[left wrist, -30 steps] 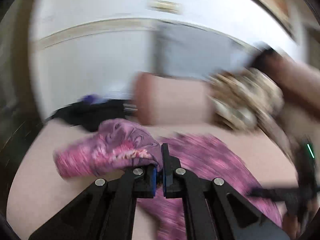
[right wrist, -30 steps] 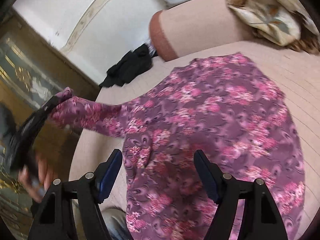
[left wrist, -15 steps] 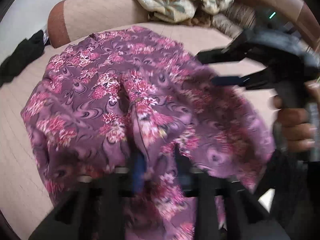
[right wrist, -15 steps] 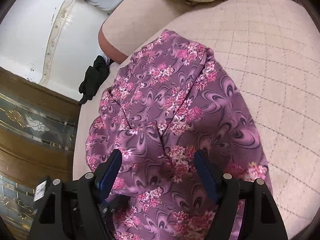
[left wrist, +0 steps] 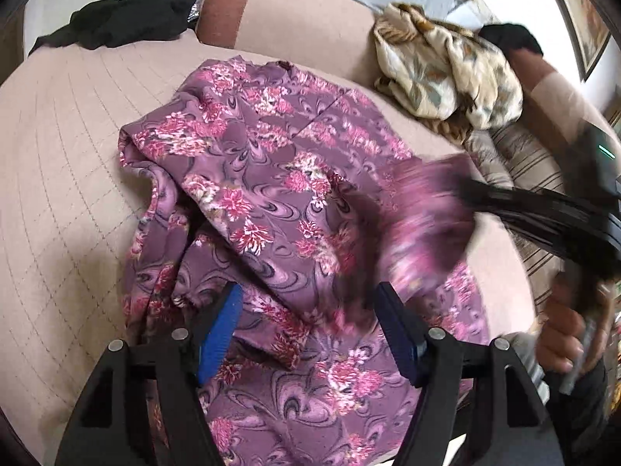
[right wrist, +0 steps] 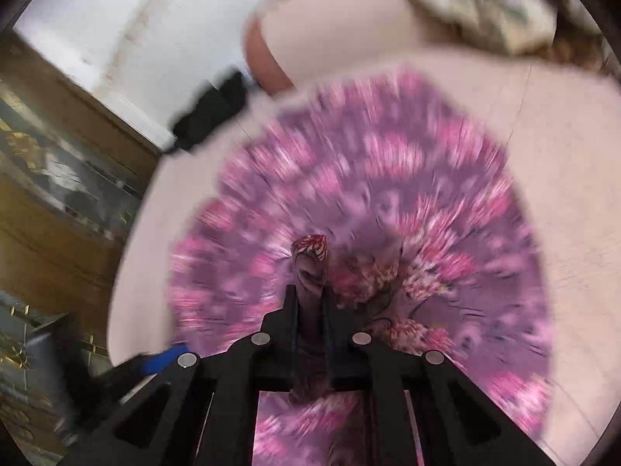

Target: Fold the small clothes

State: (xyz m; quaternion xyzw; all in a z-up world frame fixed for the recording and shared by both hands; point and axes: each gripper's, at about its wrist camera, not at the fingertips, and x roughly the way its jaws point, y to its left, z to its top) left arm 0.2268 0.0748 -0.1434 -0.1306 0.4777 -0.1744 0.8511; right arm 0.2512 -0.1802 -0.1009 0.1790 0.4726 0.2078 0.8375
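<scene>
The purple floral garment (left wrist: 271, 194) lies rumpled on the quilted pink bed cover (left wrist: 70, 155), its thin, swirl-printed cloth bunched into soft folds along the left side and spread flatter toward the far edge. The left wrist view shows this sharply, and only there do the black clothes (left wrist: 124, 25) at the far left, the cream patterned blanket (left wrist: 446, 73) at the far right and the rounded pink bolster (left wrist: 295, 19) between them read clearly. The left gripper (left wrist: 310, 310) hangs just over the near folds, its jaws having just been opening; they now stand wide, blue pads clear of the cloth. In that view the right gripper (left wrist: 462, 190) is a dark streak with a smear of fabric at its tip (blurred). The right wrist view settles it: the right gripper (right wrist: 310, 264) has just been closing, and its jaws pinch a narrow upright pleat of the garment (right wrist: 388, 194).
</scene>
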